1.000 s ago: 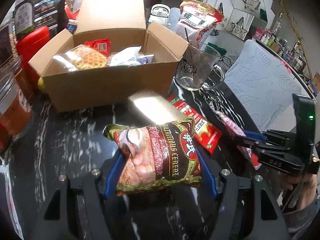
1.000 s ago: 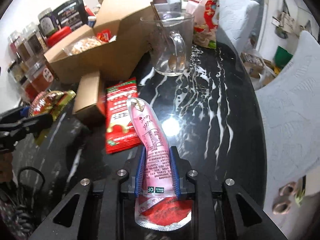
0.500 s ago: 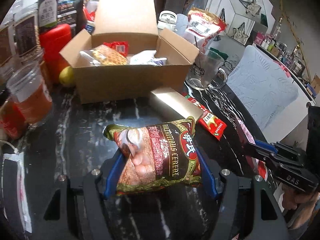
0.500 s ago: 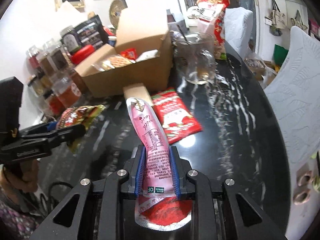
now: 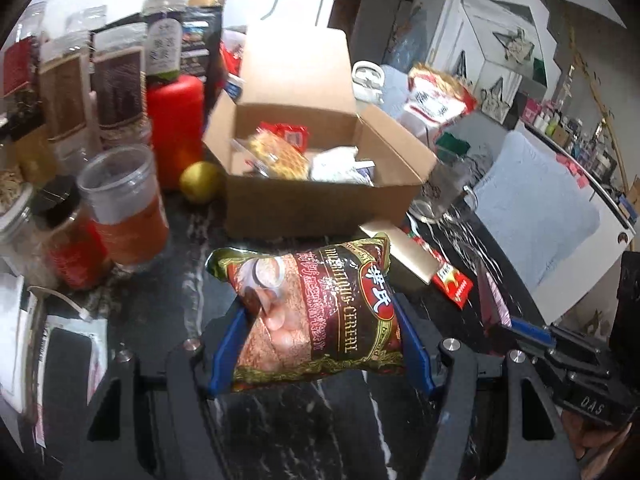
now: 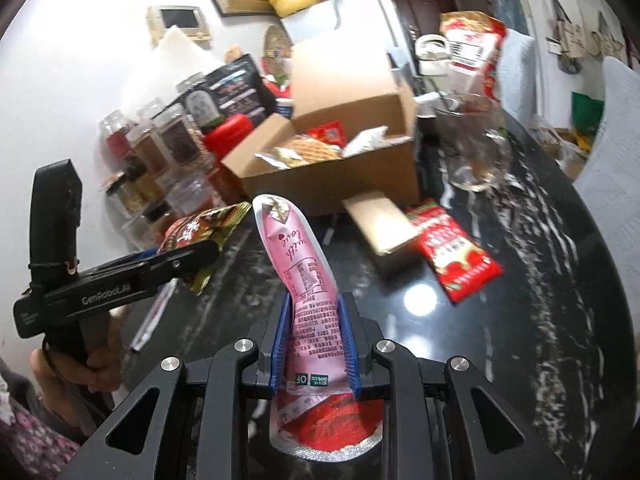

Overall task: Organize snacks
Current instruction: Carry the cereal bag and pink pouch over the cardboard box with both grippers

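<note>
My left gripper (image 5: 318, 344) is shut on a brown cereal bag (image 5: 316, 312) and holds it above the black marble table, in front of an open cardboard box (image 5: 320, 204) with several snacks inside. My right gripper (image 6: 316, 344) is shut on a long pink snack pouch (image 6: 304, 276), held up at the right of the left gripper. The box also shows in the right wrist view (image 6: 336, 184). A red snack packet (image 6: 456, 252) and a small flat carton (image 6: 380, 224) lie on the table before the box.
Jars and a red canister (image 5: 176, 120) crowd the left of the box, with a yellow fruit (image 5: 200, 182) beside it. A glass mug (image 6: 476, 148) stands right of the box. A red-and-white bag (image 6: 472, 48) stands behind it. Papers (image 5: 24, 344) lie at the left.
Both grippers have risen and pulled back from the table with their packets held. The box and table items now sit farther away and lower in both views.
</note>
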The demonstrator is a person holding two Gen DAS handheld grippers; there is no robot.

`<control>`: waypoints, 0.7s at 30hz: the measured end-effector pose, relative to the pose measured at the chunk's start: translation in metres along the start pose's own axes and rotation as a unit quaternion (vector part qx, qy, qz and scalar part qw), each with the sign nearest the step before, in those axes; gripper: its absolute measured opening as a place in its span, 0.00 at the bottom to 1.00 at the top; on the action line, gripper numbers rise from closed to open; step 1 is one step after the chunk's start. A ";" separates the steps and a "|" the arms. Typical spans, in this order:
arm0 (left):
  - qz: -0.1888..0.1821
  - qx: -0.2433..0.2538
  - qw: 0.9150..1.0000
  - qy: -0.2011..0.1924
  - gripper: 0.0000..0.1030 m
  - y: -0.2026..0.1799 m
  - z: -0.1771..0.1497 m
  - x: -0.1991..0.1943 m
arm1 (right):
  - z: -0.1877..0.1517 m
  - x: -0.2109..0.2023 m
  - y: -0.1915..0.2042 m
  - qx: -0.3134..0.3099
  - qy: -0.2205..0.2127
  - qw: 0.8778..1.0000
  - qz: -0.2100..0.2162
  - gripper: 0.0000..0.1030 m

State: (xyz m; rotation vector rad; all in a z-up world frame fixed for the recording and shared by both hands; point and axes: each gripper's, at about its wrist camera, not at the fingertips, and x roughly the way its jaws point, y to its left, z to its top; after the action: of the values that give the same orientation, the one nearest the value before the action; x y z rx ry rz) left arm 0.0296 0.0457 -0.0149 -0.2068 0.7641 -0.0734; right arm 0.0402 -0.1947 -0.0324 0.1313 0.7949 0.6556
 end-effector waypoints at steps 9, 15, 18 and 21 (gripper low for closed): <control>0.010 -0.001 1.000 -0.024 0.66 0.015 0.028 -0.002 | 0.026 0.014 0.026 -0.023 -0.016 0.999 0.030 0.23; 0.007 0.005 0.999 -0.049 0.66 0.018 0.052 -0.003 | 0.052 0.020 0.034 -0.031 -0.030 0.998 0.037 0.23; 0.001 0.007 0.998 -0.059 0.66 0.017 0.063 -0.003 | 0.065 0.022 0.037 -0.033 -0.040 0.998 0.043 0.23; -0.005 0.012 0.997 -0.073 0.66 0.016 0.078 0.000 | 0.078 0.023 0.039 -0.035 -0.049 0.997 0.046 0.23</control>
State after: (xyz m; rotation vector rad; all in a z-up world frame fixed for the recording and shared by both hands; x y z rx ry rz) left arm 0.0830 0.0733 0.0367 -0.1916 0.6156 -0.0752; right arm 0.0870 -0.1400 0.0213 0.1363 0.6731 0.7580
